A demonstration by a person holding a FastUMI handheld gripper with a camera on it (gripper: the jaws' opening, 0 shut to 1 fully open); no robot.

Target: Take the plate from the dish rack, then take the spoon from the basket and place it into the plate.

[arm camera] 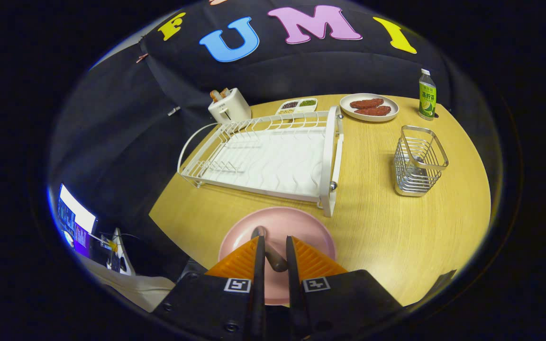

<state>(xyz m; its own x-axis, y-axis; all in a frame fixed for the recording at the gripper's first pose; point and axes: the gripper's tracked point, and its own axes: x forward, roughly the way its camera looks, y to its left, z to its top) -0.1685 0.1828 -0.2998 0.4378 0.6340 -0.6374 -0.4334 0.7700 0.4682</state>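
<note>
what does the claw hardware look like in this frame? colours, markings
The claw has two slim dark fingers, each backed by an orange wedge-shaped pad with fine ribbing. Behind them sit two black blocky housings, each carrying a small square black-and-white fiducial tag near its inner front corner. Round screw heads show on the left housing. No cables visible on it.

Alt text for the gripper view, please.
The gripper holds a dark spoon between its orange fingers over a pink round plate on the wooden table. Beyond stand an empty white dish rack and wire basket.
</note>
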